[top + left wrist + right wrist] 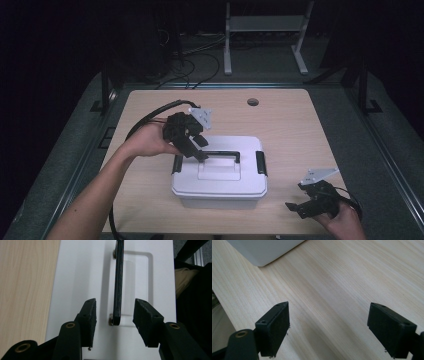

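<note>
Straddling handle (118, 280), left gripper (115, 312) jaws apart.

High view: overhead, facing forward, far from bench (300, 130). Left tool view: close above box (82, 277) lid. Right tool view: low over bench, box corner shared.

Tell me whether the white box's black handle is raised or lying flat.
Raised. In the left gripper view the black handle stands on edge above the lid recess of the white box, between the open jaws of the left gripper, not yet gripped.
</note>
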`<state>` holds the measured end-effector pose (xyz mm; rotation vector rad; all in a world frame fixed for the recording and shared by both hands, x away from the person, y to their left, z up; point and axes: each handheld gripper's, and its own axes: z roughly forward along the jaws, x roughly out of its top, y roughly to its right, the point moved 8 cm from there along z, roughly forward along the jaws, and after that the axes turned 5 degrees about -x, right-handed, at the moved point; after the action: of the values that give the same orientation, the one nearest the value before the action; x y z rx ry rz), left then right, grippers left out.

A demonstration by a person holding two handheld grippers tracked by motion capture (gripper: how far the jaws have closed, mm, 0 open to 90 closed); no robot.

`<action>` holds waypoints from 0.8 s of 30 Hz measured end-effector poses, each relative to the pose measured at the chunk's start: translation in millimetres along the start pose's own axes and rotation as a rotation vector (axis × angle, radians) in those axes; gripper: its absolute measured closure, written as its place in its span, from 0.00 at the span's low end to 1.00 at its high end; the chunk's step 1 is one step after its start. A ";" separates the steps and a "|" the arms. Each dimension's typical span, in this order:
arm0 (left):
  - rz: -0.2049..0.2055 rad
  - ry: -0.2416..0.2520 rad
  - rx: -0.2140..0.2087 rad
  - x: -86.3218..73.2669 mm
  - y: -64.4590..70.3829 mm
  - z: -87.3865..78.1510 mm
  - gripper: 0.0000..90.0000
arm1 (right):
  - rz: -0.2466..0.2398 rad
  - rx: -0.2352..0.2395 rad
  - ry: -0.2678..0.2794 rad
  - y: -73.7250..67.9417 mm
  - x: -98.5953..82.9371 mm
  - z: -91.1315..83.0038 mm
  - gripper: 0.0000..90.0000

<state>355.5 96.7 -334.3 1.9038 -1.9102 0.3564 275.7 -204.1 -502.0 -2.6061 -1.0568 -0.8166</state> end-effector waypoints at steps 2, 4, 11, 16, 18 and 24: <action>-0.003 0.009 -0.002 -2.2 -0.3 -1.0 0.58 | 0.001 0.000 0.002 0.4 0.0 -0.4 0.19; -0.011 0.009 0.003 -5.7 -1.0 -0.7 0.58 | 0.001 -0.001 0.003 0.6 0.0 -0.5 0.19; -0.023 0.021 0.005 -13.3 -1.1 -3.0 0.54 | 0.003 -0.004 0.000 0.1 0.6 0.1 0.19; -0.029 0.023 0.012 -17.0 -1.1 -6.7 0.51 | 0.004 -0.005 0.000 0.3 0.9 0.2 0.19; -0.033 0.025 0.010 -18.3 -1.0 -8.0 0.50 | 0.005 -0.006 0.000 0.4 0.8 0.1 0.19; -0.036 0.029 0.021 -22.5 0.1 -12.5 0.46 | 0.007 -0.007 0.002 0.3 1.4 0.3 0.19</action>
<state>356.2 122.3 -333.7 1.9328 -1.8582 0.3928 276.8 -203.3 -501.4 -2.6130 -1.0461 -0.8221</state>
